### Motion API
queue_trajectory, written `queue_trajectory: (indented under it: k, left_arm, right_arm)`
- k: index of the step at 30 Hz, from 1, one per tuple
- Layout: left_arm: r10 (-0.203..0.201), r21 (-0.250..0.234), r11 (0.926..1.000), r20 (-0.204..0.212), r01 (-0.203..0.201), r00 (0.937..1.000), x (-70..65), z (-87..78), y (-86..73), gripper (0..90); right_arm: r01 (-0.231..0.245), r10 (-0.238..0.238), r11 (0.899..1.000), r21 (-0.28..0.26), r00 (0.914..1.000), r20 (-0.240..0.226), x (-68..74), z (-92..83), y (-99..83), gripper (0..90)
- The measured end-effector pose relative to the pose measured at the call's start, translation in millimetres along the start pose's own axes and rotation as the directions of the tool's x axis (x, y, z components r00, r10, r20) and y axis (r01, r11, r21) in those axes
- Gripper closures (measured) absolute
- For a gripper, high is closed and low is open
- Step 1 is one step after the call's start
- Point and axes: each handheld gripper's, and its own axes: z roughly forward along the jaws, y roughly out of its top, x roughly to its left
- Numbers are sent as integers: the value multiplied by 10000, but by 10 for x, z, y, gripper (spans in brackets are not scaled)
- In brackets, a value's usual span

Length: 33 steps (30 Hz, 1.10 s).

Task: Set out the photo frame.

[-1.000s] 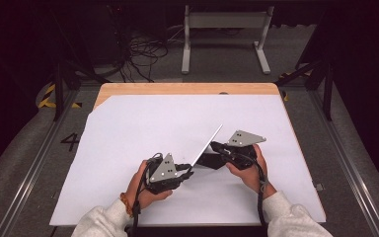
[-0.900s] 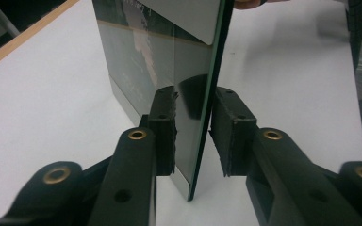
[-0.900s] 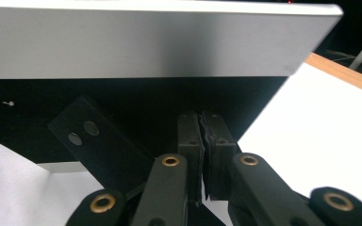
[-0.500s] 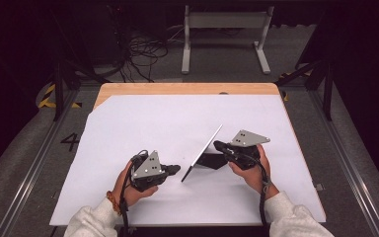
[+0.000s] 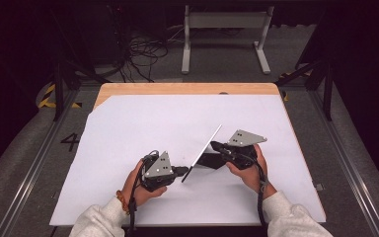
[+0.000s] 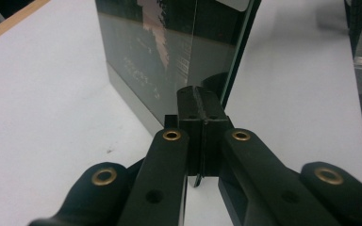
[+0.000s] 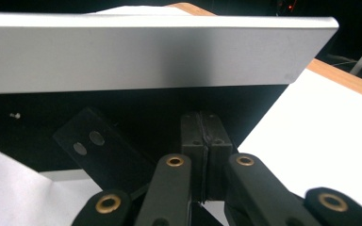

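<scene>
- Currently, a thin flat panel [image 5: 205, 150] with a silvery edge and a dark glassy face is seen standing tilted on the white sheet [image 5: 143, 123] that covers the tabletop [image 5: 187, 89], at the near middle of the scene.
- In the high view, the panel is seen running from its near-left corner, beside the left gripper, up to its far-right corner, with a dark shadow or face below it toward the right gripper.
- The left gripper [image 5: 183, 171] is held just left of the panel's near corner; in the left gripper view [image 6: 199, 101] its pads are pressed together on the panel's thin near edge [image 6: 195, 56], having just been closing onto it.
- The right gripper [image 5: 217, 147] is held at the right side of the panel; in the right gripper view [image 7: 201, 129] its jaws are closed tight, with the panel's pale edge [image 7: 146, 52] lying across above them. Whether anything is pinched there cannot be told.
- Both hands are kept near the person's edge of the tabletop, close to each other, with the panel between them.
</scene>
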Motion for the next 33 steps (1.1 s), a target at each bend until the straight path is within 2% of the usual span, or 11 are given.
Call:
queue_trajectory:
  k: [8,20,24,28,31,33]
  left_arm:
    - [151,1,9999,116,-151,9998,-72,104,71,900]
    - [157,15,9999,73,-157,9999,-119,223,126,900]
    - [113,40,9999,37,-113,9999,-118,263,134,899]
    - [272,168,9995,-166,-270,9995,-111,279,132,893]
    - [381,186,9991,-293,-375,9988,-121,251,130,898]
    - [393,197,9991,-306,-387,9988,-114,234,125,899]
  right_arm:
    - [-55,55,10000,-7,9999,-97,-6,34,15,900]
    - [-38,37,10000,-74,9999,-102,-3,41,5,900]
    - [-34,33,9999,-139,10000,-46,14,42,-5,900]
    - [35,-36,9999,-114,10000,-60,11,36,-9,897]
    - [325,-325,9995,-30,9993,178,26,-7,-16,900]
    - [349,-348,9994,-34,9989,321,25,-36,-26,900]
